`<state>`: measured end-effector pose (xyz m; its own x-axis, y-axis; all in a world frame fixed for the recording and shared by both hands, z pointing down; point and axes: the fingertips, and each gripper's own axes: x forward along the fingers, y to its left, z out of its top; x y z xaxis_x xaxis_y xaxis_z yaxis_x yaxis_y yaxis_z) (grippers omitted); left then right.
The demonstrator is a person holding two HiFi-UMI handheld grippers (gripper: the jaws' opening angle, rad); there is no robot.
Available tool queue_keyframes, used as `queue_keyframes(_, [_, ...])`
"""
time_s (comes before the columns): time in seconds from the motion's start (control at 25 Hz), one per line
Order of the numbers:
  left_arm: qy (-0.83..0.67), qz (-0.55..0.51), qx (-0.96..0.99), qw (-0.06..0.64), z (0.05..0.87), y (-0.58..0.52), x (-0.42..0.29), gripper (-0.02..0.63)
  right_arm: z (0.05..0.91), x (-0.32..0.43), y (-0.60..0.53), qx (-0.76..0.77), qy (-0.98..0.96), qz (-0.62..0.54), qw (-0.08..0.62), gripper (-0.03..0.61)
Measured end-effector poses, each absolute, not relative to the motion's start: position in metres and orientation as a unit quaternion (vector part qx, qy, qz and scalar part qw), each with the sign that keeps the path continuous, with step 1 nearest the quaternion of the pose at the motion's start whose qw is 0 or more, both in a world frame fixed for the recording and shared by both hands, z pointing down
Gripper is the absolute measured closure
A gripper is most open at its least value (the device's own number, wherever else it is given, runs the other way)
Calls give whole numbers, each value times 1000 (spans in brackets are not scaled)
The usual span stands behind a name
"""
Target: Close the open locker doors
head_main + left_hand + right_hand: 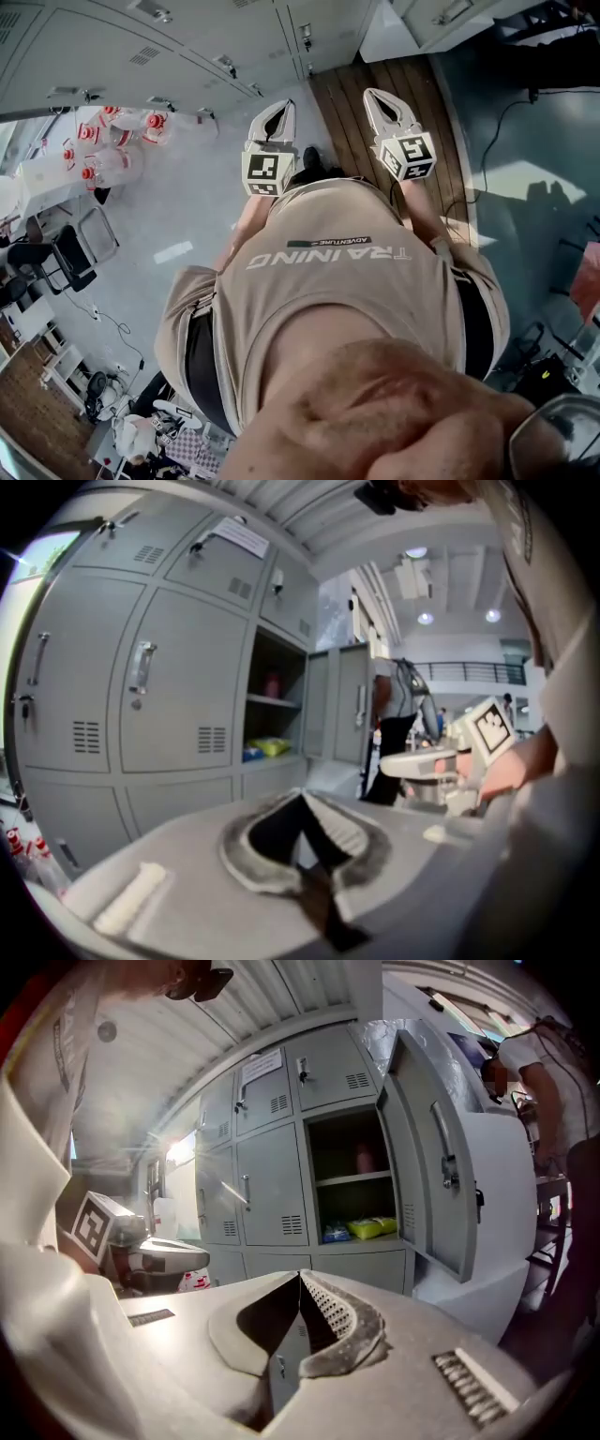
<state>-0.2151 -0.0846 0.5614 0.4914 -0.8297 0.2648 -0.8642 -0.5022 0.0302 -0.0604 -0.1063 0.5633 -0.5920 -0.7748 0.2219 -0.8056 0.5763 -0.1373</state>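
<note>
A grey locker bank (267, 1171) stands ahead. One middle compartment (354, 1185) is open and its door (433, 1162) swings out to the right. Inside it are a yellow packet (371, 1227), a blue item (335, 1234) and a reddish bottle (361, 1159). The left gripper view shows the same open compartment (276, 700) beside shut doors (173, 682). In the head view the lockers (187, 47) run along the top. My left gripper (281, 108) and right gripper (375, 97) are held side by side in front of my chest, short of the lockers. Both are shut, tips together, holding nothing.
A strip of wooden flooring (394, 103) lies below the right gripper. Bottles with red caps (103, 141) stand on a white table at the left, with chairs (75, 248) nearby. A cable (506, 112) crosses the dark floor on the right. A person (553, 1063) stands right of the open door.
</note>
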Motion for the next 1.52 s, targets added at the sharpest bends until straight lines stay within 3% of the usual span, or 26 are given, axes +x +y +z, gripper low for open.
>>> queue_keyframes(0.36, [-481, 92, 867, 92, 566, -138, -238, 621, 549, -69, -148, 476, -868, 126, 56, 563])
queue_keyframes(0.88, [-477, 120, 867, 86, 560, -203, -176, 620, 548, 84, -196, 551, -821, 85, 126, 563])
queue_keyframes(1.24, [-552, 111, 823, 80, 506, -249, -80, 621, 513, 132, -246, 400, -904, 44, 145, 563])
queue_keyframes(1.52, [-616, 106, 773, 105, 473, -246, -41, 621, 486, 164, -249, 303, -940, 80, 134, 563])
